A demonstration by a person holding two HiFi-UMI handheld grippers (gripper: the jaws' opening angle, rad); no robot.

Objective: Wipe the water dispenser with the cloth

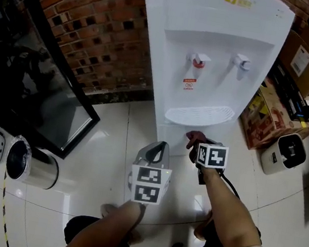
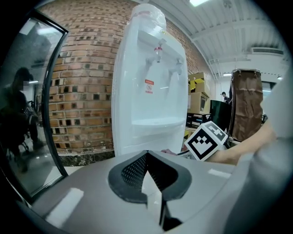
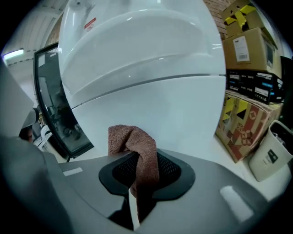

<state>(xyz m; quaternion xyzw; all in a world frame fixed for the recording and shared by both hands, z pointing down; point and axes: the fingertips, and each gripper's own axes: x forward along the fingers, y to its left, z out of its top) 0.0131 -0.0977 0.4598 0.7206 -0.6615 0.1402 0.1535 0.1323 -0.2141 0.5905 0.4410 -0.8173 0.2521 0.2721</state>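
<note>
Jaws of right gripper (image 3: 139,185) pinched cloth (image 3: 133,142) by one fold; rubbing on water dispenser (image 3: 151,98) could tug it free. Left gripper (image 2: 152,189) pressed together, empty.

Ahead of the right hand-held gripper (image 1: 197,146), the cloth (image 1: 195,136) is mostly hidden by its marker cube (image 1: 212,156); beyond, the water dispenser (image 1: 211,54) is cut off on top, its red label (image 1: 189,84) unreadable.
</note>
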